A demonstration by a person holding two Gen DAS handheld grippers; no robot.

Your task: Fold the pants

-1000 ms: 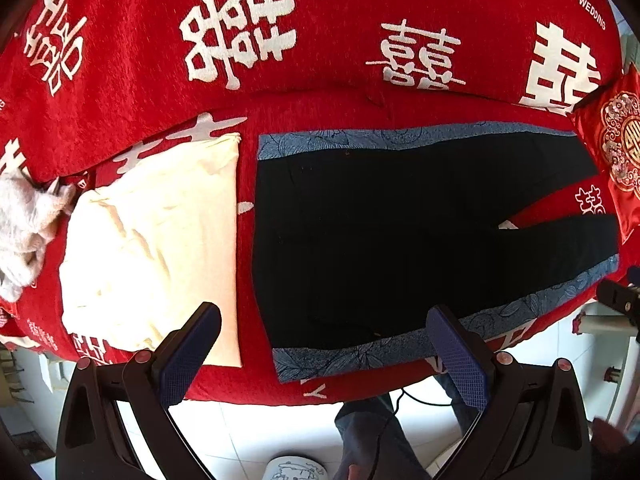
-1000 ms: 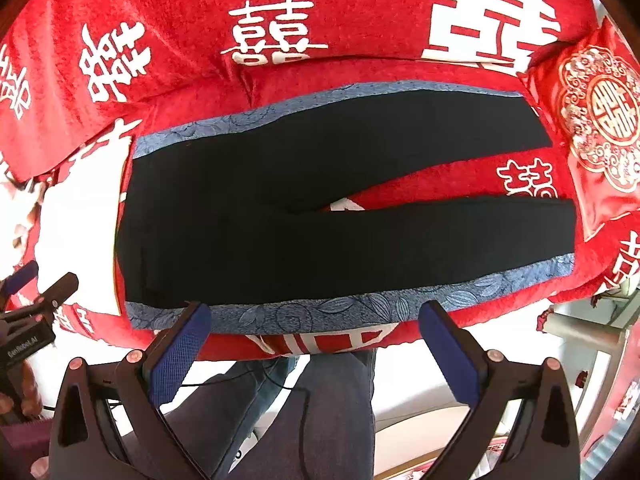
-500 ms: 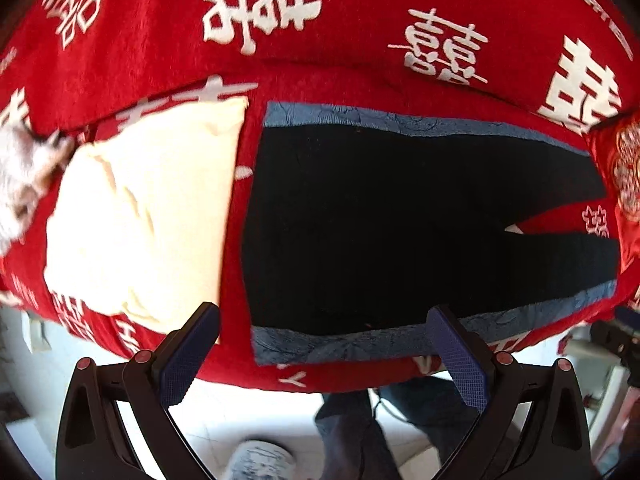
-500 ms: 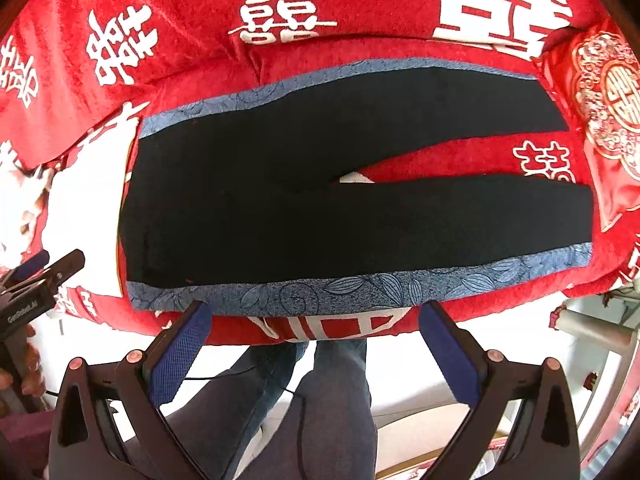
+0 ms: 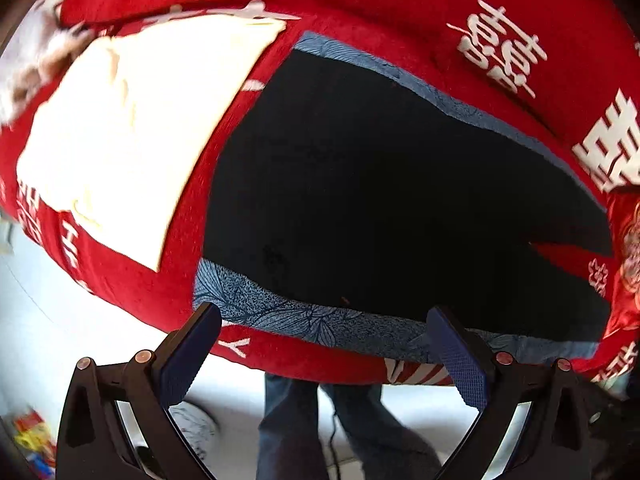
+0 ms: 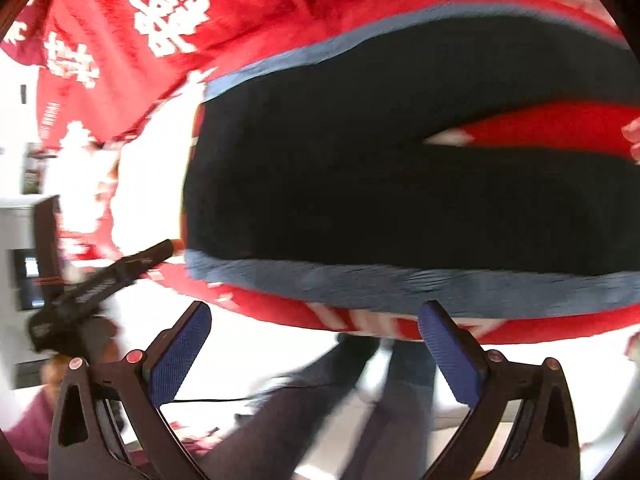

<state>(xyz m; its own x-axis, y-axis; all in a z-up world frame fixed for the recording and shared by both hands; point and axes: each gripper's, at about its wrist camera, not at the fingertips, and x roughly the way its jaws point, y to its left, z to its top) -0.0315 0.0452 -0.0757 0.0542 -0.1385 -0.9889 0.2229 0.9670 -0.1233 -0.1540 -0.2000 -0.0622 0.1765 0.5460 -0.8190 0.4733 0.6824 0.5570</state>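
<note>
Black pants (image 5: 380,200) with blue leaf-patterned side stripes (image 5: 304,320) lie flat on a red sofa cover (image 5: 380,12), waistband to the left, legs spread apart to the right. My left gripper (image 5: 320,340) is open and empty, hovering just in front of the near blue stripe at the waist corner. My right gripper (image 6: 316,336) is open and empty, in front of the sofa's near edge below the pants (image 6: 380,192). The left gripper's fingers (image 6: 132,262) show at the left of the right wrist view. That view is motion-blurred.
A cream folded cloth (image 5: 132,128) lies left of the pants on the sofa. A white fluffy item (image 5: 36,60) sits at the far left. A red embroidered cushion (image 5: 630,240) is at the right. The person's legs (image 5: 328,432) stand on white floor below.
Both grippers moved closer to the sofa's near edge and swung left toward the waist end. The pants look larger and tilted now. Both stayed open.
</note>
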